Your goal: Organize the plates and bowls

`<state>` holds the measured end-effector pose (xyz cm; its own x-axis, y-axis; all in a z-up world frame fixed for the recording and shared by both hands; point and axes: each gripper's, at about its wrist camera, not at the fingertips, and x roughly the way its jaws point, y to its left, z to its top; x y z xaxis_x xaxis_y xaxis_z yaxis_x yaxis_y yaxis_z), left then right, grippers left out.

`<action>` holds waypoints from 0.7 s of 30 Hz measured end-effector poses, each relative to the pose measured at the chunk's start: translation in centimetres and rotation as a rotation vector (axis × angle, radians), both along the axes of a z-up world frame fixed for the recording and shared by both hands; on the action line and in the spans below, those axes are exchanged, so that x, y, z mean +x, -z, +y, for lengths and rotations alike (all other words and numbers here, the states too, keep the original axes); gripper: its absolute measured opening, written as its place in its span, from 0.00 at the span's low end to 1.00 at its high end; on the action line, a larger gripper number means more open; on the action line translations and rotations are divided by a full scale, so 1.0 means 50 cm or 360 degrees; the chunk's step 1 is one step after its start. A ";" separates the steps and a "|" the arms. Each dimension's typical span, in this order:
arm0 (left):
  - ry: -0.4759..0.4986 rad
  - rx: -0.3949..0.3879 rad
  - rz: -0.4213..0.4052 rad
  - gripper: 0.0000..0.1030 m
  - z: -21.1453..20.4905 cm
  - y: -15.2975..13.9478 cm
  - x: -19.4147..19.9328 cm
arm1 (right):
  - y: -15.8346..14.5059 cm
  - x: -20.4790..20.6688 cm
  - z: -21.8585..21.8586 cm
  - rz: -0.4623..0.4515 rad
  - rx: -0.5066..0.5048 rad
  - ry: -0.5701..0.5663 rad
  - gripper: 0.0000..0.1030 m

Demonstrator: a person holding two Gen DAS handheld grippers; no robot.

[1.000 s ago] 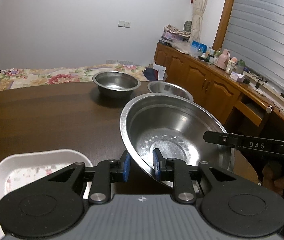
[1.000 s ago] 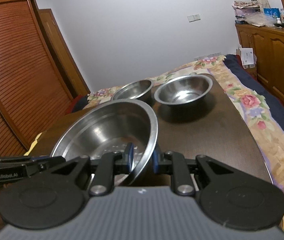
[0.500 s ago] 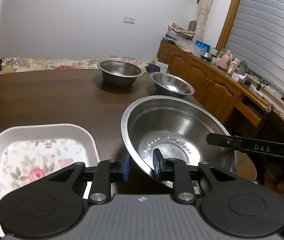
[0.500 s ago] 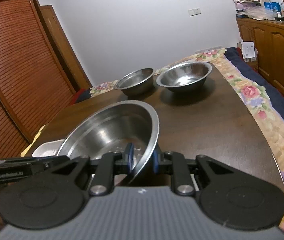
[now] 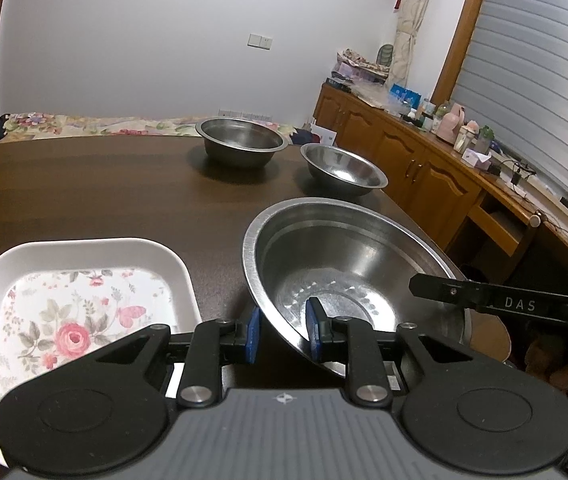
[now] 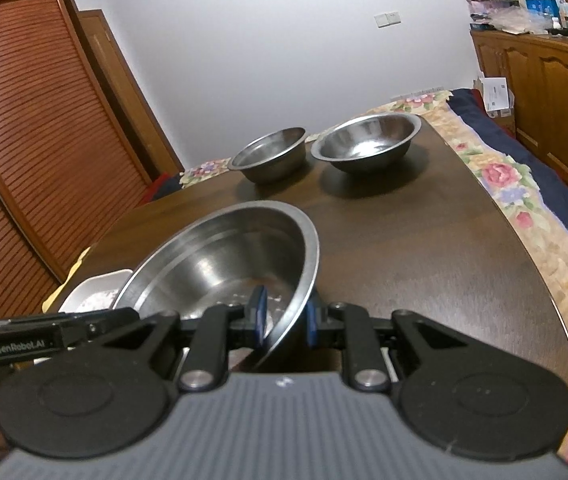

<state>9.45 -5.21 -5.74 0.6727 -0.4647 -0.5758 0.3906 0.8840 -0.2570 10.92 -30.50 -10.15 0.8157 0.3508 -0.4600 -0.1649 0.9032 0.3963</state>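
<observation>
Left wrist view: left gripper (image 5: pixel 281 330) fingers clamp the near rim of the large steel bowl (image 5: pixel 348 264), one blue pad inside, one outside. Bowl tilted, above the dark wooden bench (image 5: pixel 84 192). White floral tray (image 5: pixel 84 276) just left of it. Two smaller steel bowls (image 5: pixel 242 140) (image 5: pixel 342 168) at far edge.

Right wrist view: right gripper (image 6: pixel 284 318) fingers pinch the opposite rim of the same bowl (image 6: pixel 228 256).
</observation>
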 end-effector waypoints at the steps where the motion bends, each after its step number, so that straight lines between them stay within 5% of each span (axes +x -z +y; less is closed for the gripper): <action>1: 0.0002 0.0001 -0.0001 0.25 0.000 0.000 0.000 | 0.001 -0.002 -0.001 -0.0001 0.0003 0.0000 0.21; 21: 0.0021 -0.0027 -0.0012 0.25 0.015 0.011 0.003 | 0.005 -0.019 -0.003 -0.0038 -0.0019 0.0004 0.22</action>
<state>9.58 -4.46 -6.28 0.6707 -0.4834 -0.5626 0.4045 0.8741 -0.2689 9.97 -30.65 -10.40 0.8272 0.3435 -0.4446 -0.1721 0.9082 0.3815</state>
